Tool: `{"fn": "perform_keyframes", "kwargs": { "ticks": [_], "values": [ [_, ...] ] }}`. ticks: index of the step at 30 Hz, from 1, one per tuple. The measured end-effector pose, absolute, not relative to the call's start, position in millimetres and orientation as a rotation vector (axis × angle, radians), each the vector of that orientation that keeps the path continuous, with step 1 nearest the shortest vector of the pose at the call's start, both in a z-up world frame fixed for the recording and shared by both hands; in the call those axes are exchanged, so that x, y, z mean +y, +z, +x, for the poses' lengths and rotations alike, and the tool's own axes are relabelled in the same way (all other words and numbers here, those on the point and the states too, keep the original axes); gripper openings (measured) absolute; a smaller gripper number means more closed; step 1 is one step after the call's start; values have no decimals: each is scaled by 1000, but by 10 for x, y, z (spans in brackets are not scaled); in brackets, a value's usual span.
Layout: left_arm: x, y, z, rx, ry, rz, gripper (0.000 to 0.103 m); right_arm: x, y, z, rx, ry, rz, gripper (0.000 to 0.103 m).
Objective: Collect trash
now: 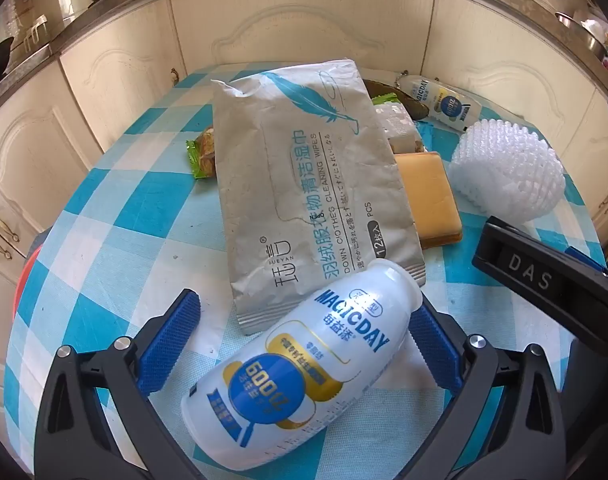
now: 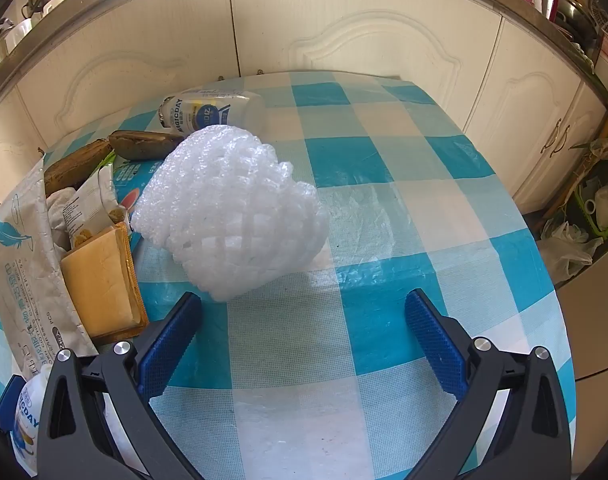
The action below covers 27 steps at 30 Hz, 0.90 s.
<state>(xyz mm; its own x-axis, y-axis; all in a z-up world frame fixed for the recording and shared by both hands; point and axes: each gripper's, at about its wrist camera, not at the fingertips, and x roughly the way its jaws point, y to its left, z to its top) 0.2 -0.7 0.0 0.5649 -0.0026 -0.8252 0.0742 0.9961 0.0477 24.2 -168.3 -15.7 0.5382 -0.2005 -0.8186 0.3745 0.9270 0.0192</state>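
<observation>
A white MAGICDAY bottle (image 1: 299,356) lies on its side between the open blue pads of my left gripper (image 1: 304,340); the right pad (image 1: 434,344) looks close to the bottle neck, the left pad stands apart. A grey wet-wipes pack (image 1: 308,184) lies just beyond it. A white foam fruit net (image 2: 231,212) sits just ahead of my right gripper (image 2: 304,328), which is open and empty. A second MAGICDAY bottle (image 2: 207,112) lies at the table's far side. A tan flat box (image 2: 99,280) and brown banana peels (image 2: 143,146) lie left of the net.
The table has a blue-and-white checked cloth (image 2: 384,240). Cream cabinet doors (image 2: 344,28) stand behind it. A green snack wrapper (image 1: 201,154) lies left of the wipes pack. The right gripper's body (image 1: 544,280) shows in the left wrist view. Plastic bags (image 2: 572,248) sit on the floor at right.
</observation>
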Motion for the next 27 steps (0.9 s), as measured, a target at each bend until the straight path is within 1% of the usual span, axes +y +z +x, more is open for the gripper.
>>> {"fn": "perform_keyframes", "kwargs": {
  "ticks": [5, 8, 14, 20, 27],
  "values": [
    [-82, -3, -3, 971, -88, 102, 100, -1685, -155, 236, 949, -338, 203, 99],
    [26, 51, -155, 929, -131, 58, 100, -1653, -147, 141, 959, -320, 195, 99],
    [151, 236, -336, 868, -160, 76, 100, -1518, -98, -199, 934, -319, 203, 99],
    [412, 618, -466, 787, -167, 42, 100, -1386, 234, -581, 788, -365, 155, 99],
    [740, 1139, -690, 641, -178, 16, 100, -1177, 988, -1034, 557, -389, 94, 99]
  ]
}}
